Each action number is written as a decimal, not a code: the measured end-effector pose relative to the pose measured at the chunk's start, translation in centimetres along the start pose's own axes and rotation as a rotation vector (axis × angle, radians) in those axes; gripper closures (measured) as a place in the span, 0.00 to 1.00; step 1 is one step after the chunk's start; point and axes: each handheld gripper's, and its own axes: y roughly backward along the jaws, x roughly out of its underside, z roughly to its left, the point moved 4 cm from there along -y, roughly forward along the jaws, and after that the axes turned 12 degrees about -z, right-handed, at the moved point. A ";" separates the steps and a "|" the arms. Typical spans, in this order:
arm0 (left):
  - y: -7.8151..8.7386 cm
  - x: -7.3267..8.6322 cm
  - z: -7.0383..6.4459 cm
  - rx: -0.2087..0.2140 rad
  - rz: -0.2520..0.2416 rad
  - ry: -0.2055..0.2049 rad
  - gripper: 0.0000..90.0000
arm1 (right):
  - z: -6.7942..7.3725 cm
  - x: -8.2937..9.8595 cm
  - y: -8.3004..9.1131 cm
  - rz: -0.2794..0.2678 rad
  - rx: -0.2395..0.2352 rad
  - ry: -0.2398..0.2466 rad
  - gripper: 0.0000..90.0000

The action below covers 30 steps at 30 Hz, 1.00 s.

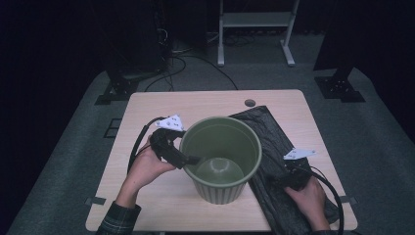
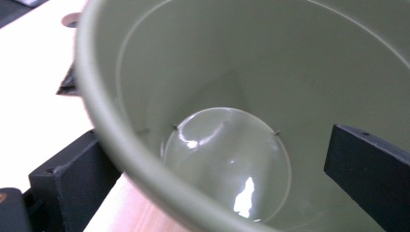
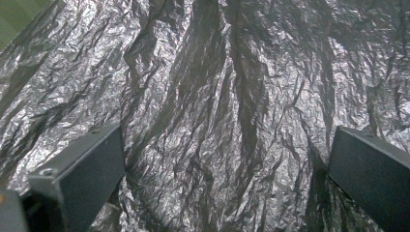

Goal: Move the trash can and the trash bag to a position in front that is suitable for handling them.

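A large olive-green plastic pot (image 1: pixel 221 147) stands upright in the middle of the light wood table (image 1: pixel 161 103). Its inside (image 2: pixel 227 159) holds nothing and has a glossy round bottom. My left gripper (image 1: pixel 192 159) is at the pot's left rim, open (image 2: pixel 215 140), with one jaw outside the wall and one inside. The rim (image 2: pixel 111 125) runs between them without being pinched. A crumpled black plastic bag (image 1: pixel 274 142) lies flat to the right of the pot. My right gripper (image 1: pixel 275 180) hovers low over the bag (image 3: pixel 217 96), open (image 3: pixel 225 133), nothing between its jaws.
A round cable hole (image 1: pixel 250 103) sits near the table's far edge. The bag reaches the table's front right edge. Beyond the table stand a white frame (image 1: pixel 257 22), dark stand bases (image 1: pixel 115 90) and cables on the grey floor.
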 end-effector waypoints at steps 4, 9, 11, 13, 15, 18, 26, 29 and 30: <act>0.4 -0.4 0.3 -0.012 -0.017 -0.002 0.00 | 0.0 0.0 0.0 0.000 0.000 0.000 0.00; 1.2 -1.3 0.7 -0.050 -0.057 -0.010 0.00 | 0.0 0.0 0.0 0.000 0.000 0.000 0.00; 1.8 -1.6 0.7 -0.061 -0.082 -0.011 0.00 | 0.0 0.0 0.0 0.000 0.000 0.000 0.00; 2.4 -1.8 0.6 -0.065 -0.102 -0.016 0.00 | 0.0 0.0 0.0 0.000 0.000 0.000 0.00; 3.0 -1.9 0.4 -0.070 -0.118 -0.018 0.00 | 0.0 0.0 0.0 0.000 0.000 0.000 0.00; 4.4 -1.8 0.1 -0.086 -0.144 -0.022 0.00 | 0.0 0.0 0.0 0.000 0.000 0.000 0.00; 6.8 -0.5 -0.9 -0.115 -0.168 -0.022 0.00 | 0.0 0.0 0.0 0.000 0.000 0.000 0.00; 7.5 0.6 -1.2 -0.128 -0.171 -0.015 0.00 | 0.0 0.0 0.0 0.000 0.000 0.000 0.00; 7.8 1.5 -1.4 -0.135 -0.168 -0.010 0.00 | 0.0 0.0 0.0 0.000 0.000 0.000 0.00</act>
